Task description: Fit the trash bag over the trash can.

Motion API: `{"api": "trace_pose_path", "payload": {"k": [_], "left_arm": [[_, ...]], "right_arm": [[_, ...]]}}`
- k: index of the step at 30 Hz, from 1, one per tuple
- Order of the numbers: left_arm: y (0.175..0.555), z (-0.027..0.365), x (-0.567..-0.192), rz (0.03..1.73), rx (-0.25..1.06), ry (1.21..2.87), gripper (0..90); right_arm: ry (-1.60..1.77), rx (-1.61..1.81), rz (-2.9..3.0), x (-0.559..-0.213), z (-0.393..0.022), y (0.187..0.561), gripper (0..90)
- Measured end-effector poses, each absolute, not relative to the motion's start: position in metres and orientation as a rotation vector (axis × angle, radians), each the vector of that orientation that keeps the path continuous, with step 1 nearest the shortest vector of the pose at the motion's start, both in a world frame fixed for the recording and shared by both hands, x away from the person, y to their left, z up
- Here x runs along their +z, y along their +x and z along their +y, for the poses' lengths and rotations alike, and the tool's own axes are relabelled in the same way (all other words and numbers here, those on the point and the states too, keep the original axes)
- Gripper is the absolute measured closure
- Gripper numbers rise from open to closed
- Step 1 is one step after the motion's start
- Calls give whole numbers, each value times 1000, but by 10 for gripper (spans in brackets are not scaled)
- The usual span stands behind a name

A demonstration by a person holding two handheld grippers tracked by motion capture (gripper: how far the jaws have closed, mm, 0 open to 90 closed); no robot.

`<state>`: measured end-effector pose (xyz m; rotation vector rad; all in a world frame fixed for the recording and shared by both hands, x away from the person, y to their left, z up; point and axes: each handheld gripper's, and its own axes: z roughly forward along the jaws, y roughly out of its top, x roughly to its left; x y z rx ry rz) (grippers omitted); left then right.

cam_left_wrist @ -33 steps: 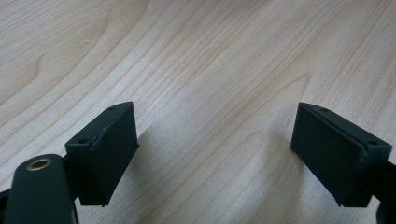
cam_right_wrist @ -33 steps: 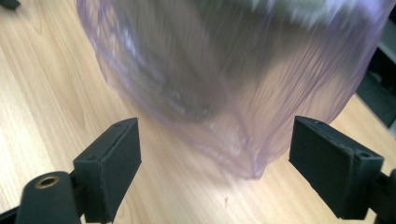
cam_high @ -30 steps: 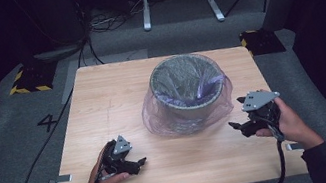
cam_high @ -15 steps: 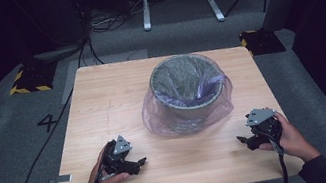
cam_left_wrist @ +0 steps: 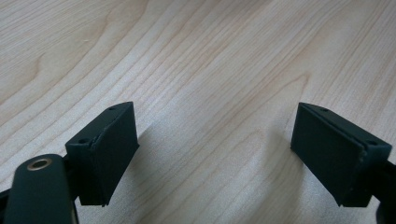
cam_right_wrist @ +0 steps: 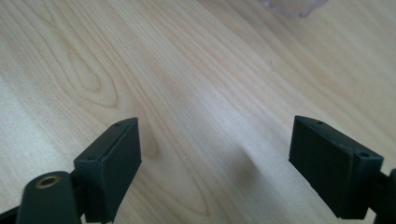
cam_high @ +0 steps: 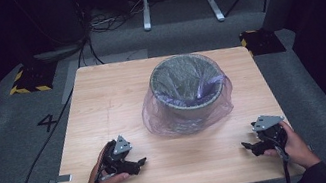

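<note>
The grey bin (cam_high: 187, 87) stands at the middle of the worktop (cam_high: 112, 100), well ahead of both sets of jaws and between them. A translucent purple bag liner (cam_high: 183, 118) sits inside it, its mouth turned out over the rim and its loose skirt draped down the outer wall to pool on the wood. To judge by that, the lining looks finished: the bag is in, the rim is covered all round as far as the high view shows, though the far side of the rim is hard to read.

The left gripper (cam_high: 133, 165) rests low at the near edge, jaws wide apart with bare wood between them. The right gripper (cam_high: 251, 147) lies low at the near right, jaws equally wide and holding nothing; a scrap of the liner's hem (cam_right_wrist: 294, 7) shows far ahead of it. What seems left is little, at most tidying the slack plastic.
</note>
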<state>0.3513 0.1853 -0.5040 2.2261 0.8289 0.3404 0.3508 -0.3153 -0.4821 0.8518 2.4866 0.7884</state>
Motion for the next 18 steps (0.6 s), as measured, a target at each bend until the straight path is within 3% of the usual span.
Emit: {"api": "trace_pose_path", "payload": {"k": [8,18], "left_arm": [[351,185,-504,828,341,2226,142],[352,185,-504,824,339,2229,140]], "right_arm": [[1025,963,2411,-498,-345,351,137],[1075,1037,2378,-504,-353,352,112]]}}
